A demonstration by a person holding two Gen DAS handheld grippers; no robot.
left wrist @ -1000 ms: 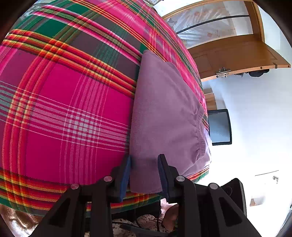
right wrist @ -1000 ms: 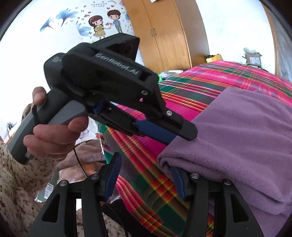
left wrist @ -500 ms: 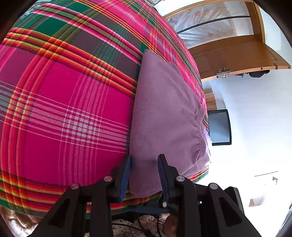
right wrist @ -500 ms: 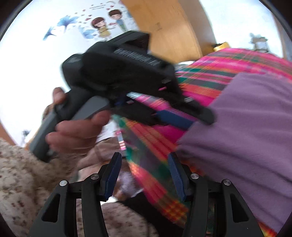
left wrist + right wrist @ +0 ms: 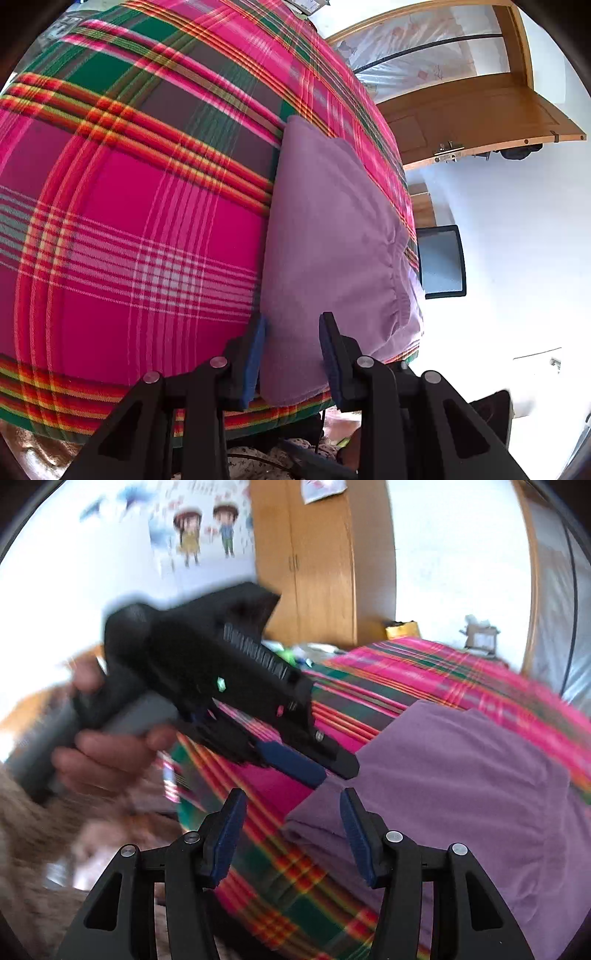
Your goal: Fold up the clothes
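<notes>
**Inspector:** Where is the garment?

**Assistant:** The soft lilac fleece garment with a gathered waistband [image 5: 332, 251] lies folded in layers on the pink-and-green plaid bedspread [image 5: 140, 229], near its front edge.

**Inspector:** The tongs?

**Assistant:** The left gripper [image 5: 291, 354] pinches the garment's near corner. The right gripper [image 5: 291, 834] stands spread and empty just off the folded edge.

**Inspector:** Progress?

**Assistant:** Well advanced, I judge; perhaps one more fold or tidying remains.
</notes>
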